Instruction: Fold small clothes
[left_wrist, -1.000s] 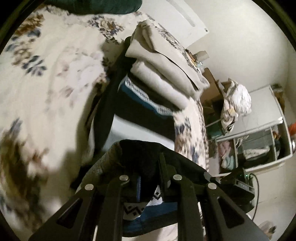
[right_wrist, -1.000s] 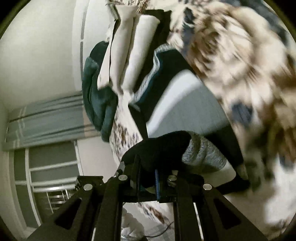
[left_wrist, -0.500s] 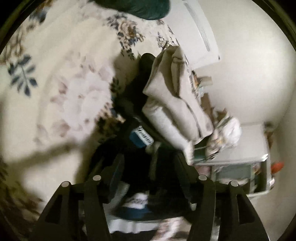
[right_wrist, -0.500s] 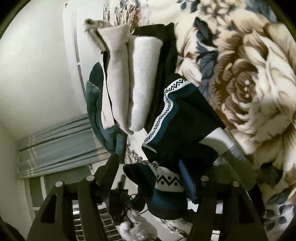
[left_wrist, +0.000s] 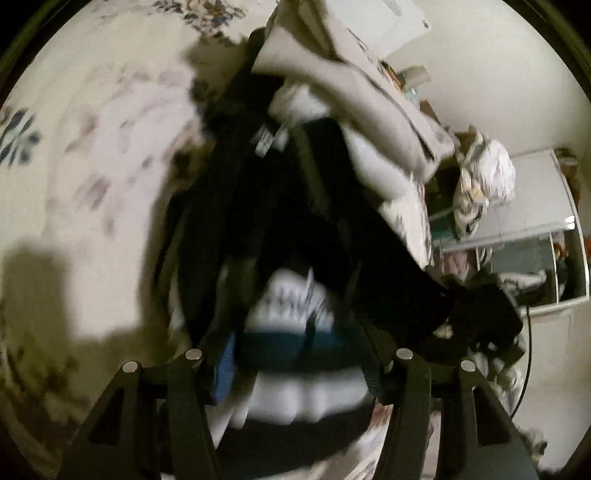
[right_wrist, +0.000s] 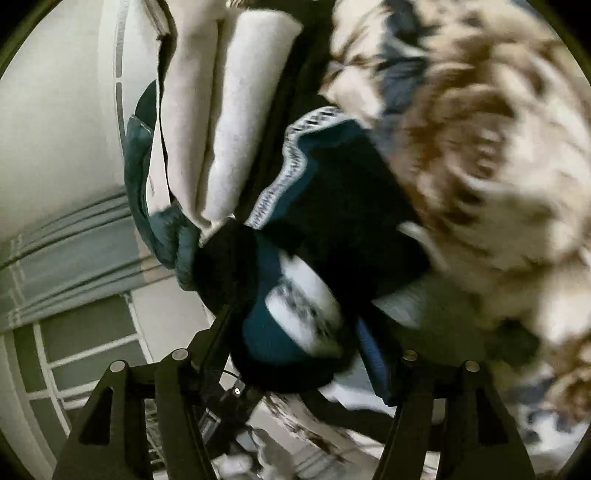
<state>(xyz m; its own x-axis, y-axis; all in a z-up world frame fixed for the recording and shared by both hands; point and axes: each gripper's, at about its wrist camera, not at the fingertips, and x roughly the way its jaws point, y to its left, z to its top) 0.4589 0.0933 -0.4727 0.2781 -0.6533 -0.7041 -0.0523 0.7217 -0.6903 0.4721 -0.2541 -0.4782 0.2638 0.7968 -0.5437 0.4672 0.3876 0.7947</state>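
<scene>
A dark sweater (left_wrist: 295, 229) with teal, white and patterned bands lies bunched on the floral bedspread (left_wrist: 92, 147); it also shows in the right wrist view (right_wrist: 332, 206). My left gripper (left_wrist: 295, 332) is open, its jaws wide on either side of the bunched fabric. My right gripper (right_wrist: 291, 332) is open too, jaws spread around a teal and white fold. A stack of folded beige and white clothes (left_wrist: 354, 96) lies just beyond the sweater, and shows in the right wrist view (right_wrist: 229, 122). Both views are blurred.
A dark green garment (right_wrist: 147, 177) lies past the stack. A white shelf unit (left_wrist: 535, 236) with clothes stands off the bed's edge. Striped curtains (right_wrist: 66, 258) hang by the wall.
Both grippers went from shut on the sweater's hem to open, letting it go. The sweater now lies folded over itself near the stack, and both grippers have shifted over it.
</scene>
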